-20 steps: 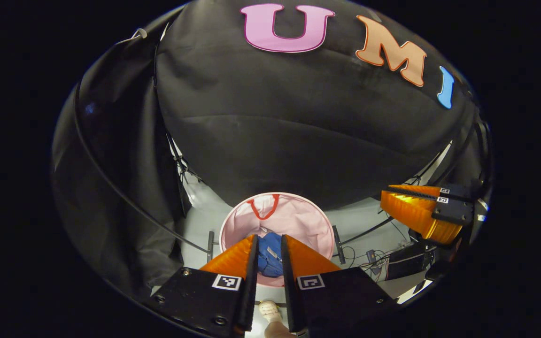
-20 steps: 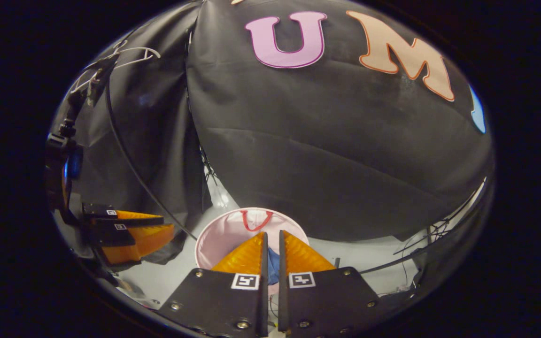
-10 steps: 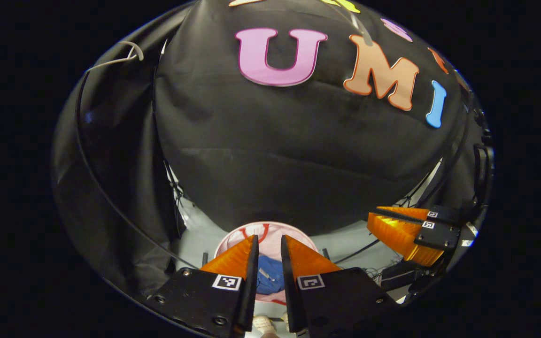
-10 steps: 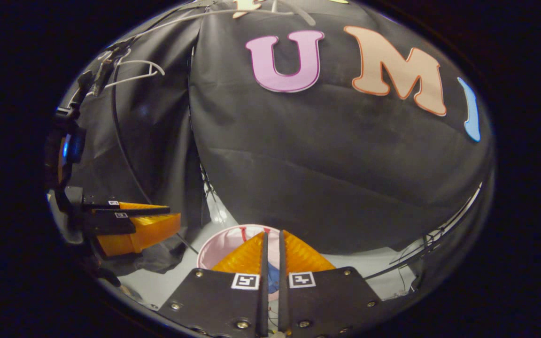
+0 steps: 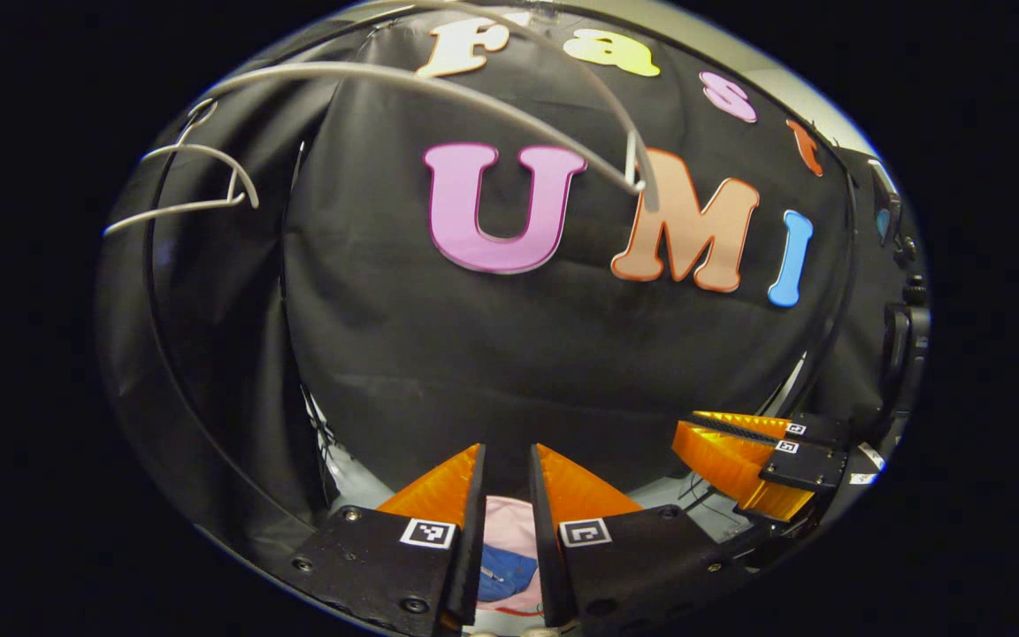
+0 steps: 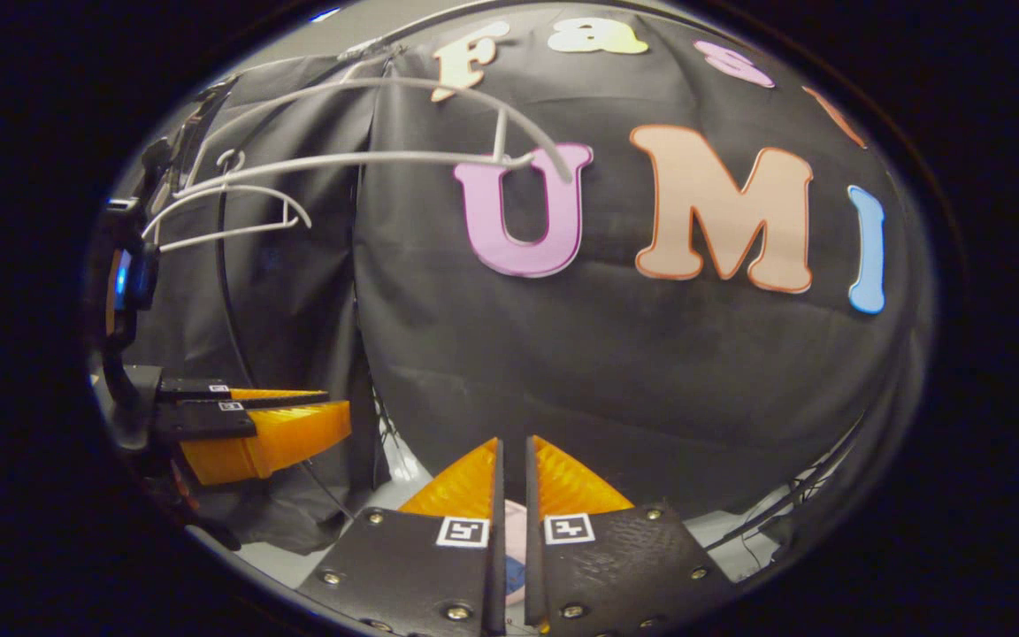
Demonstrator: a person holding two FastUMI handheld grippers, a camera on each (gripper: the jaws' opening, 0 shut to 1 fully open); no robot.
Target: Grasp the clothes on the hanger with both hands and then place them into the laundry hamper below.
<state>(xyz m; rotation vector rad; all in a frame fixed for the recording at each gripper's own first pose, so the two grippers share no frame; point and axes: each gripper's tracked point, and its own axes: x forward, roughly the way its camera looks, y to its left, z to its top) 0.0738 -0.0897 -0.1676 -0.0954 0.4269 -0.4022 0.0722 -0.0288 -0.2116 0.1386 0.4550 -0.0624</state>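
While the left claw [image 5: 506,469] gapes slightly, empty, the right claw [image 6: 510,464] is nearly closed.

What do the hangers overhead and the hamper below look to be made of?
Hangers: thin, smooth, pale rods, likely plastic or coated wire. Laundry hamper: pale pink with a matte, soft look, probably fabric. Blue garment inside it: creased cloth.

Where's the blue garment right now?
In the left gripper view the blue garment lies inside the pink laundry hamper, low at centre, seen between the left hand-held gripper fingers.
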